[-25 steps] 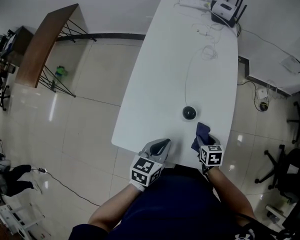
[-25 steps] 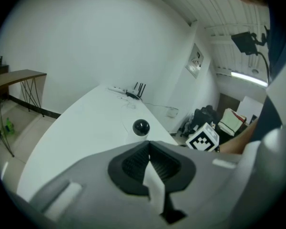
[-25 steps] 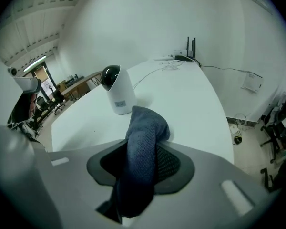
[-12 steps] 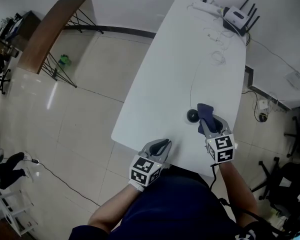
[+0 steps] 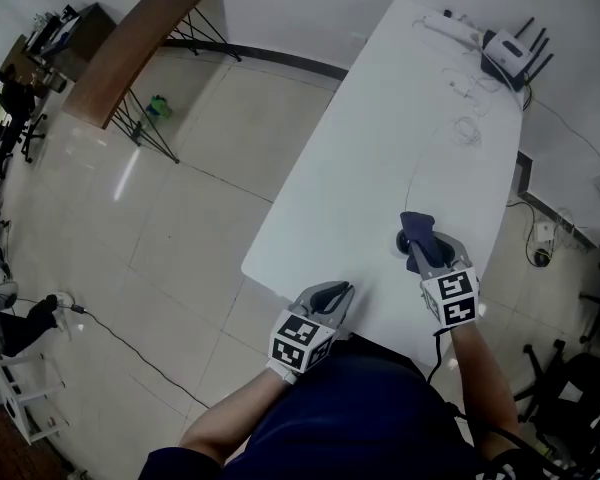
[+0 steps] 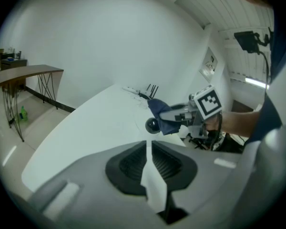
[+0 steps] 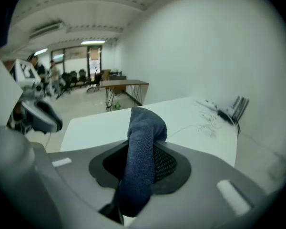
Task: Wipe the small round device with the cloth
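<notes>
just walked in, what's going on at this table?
A person at the white table holds a gripper in each hand. The right gripper is clamped on a dark blue cloth; its fingers have just been closing on it. It holds the cloth at the small round black device, touching or nearly so. The left gripper sits at the table's near edge, its fingers having just been opening a crack, with nothing between them.
</notes>
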Tool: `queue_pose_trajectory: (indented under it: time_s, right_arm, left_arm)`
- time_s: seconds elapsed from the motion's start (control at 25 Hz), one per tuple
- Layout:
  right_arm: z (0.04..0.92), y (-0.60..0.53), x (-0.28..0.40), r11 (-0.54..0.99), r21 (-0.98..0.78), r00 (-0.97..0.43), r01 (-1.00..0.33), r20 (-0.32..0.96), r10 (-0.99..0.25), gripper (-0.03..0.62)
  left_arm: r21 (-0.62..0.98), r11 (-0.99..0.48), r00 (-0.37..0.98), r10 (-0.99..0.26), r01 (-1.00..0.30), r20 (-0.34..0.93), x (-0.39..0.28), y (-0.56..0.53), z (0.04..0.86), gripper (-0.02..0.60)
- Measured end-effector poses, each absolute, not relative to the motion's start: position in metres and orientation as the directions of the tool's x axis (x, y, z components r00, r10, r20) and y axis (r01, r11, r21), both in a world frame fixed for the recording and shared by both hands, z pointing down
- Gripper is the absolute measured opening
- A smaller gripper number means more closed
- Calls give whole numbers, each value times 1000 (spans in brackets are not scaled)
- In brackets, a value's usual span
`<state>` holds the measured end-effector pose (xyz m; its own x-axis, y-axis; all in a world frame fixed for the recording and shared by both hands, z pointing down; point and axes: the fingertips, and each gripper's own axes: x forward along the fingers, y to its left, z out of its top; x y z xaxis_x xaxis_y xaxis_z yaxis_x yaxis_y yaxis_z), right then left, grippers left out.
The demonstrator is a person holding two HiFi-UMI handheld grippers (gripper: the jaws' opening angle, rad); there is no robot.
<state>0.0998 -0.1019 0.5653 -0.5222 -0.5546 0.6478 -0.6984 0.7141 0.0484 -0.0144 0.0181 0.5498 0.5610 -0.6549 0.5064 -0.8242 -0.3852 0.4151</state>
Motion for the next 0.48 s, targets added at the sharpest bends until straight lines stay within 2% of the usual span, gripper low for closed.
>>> queue_pose_trajectory:
  time_s: [0.12, 0.24, 0.36, 0.48]
  right_arm:
    - [576, -118, 129, 513, -299, -576, -805, 606, -550, 107]
    - [600, -119, 154, 287, -567, -619, -772, 564, -547, 107]
    - [629, -107, 169, 149, -669, -625, -728, 559, -545, 107]
    - [654, -93, 177, 83, -682, -614, -726, 591, -523, 110]
  left_arm:
    - [411, -400, 569, -653, -819, 500, -10, 18, 553, 32]
    - [426, -408, 586, -635, -807, 503, -3, 17, 545, 32]
    - [430, -414, 594, -632, -802, 498, -2, 18, 544, 32]
    - [422, -419, 593, -624, -804, 509, -1, 19, 548, 32]
